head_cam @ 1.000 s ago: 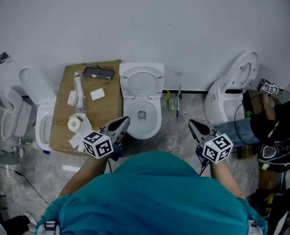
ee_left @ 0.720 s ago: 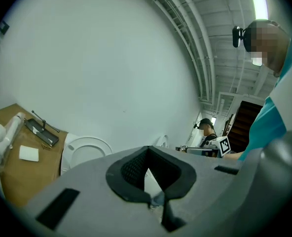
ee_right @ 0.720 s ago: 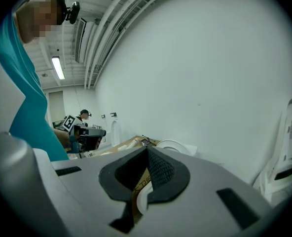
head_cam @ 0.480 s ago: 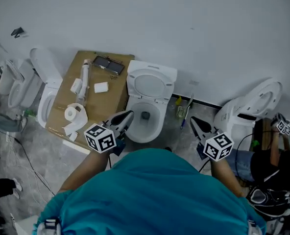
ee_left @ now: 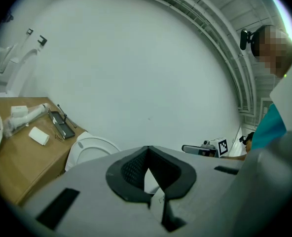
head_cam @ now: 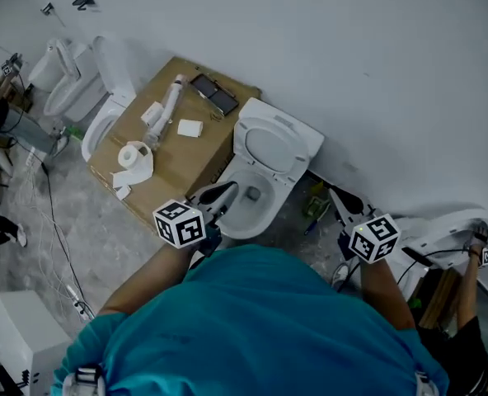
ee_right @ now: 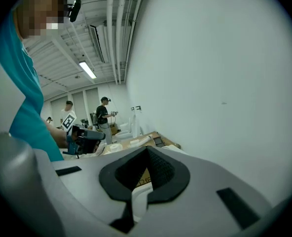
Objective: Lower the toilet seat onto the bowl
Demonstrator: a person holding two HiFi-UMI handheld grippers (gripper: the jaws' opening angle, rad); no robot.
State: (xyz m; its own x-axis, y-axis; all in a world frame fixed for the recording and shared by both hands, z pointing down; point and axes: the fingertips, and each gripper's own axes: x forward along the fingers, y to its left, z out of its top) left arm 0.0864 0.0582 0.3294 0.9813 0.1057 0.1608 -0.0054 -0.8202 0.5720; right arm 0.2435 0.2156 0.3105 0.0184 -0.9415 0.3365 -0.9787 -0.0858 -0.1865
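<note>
White toilet seat (head_cam: 279,148) stands raised at one o'clock of bowl (head_cam: 246,214); left gripper (head_cam: 225,191) and right gripper (head_cam: 336,196), both closed and empty, should tip it down gently.

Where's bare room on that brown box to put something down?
Bare: on the cardboard box, between the white block and the toilet. Crowded: the opposite edge, with paper roll and pipe; a black tray sits by the wall.

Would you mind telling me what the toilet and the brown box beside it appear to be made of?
The toilet looks like glazed white ceramic, judging by its smooth, even white curves, though plastic parts are possible. The box looks like matte cardboard: a flat tan face with straight folded edges.
</note>
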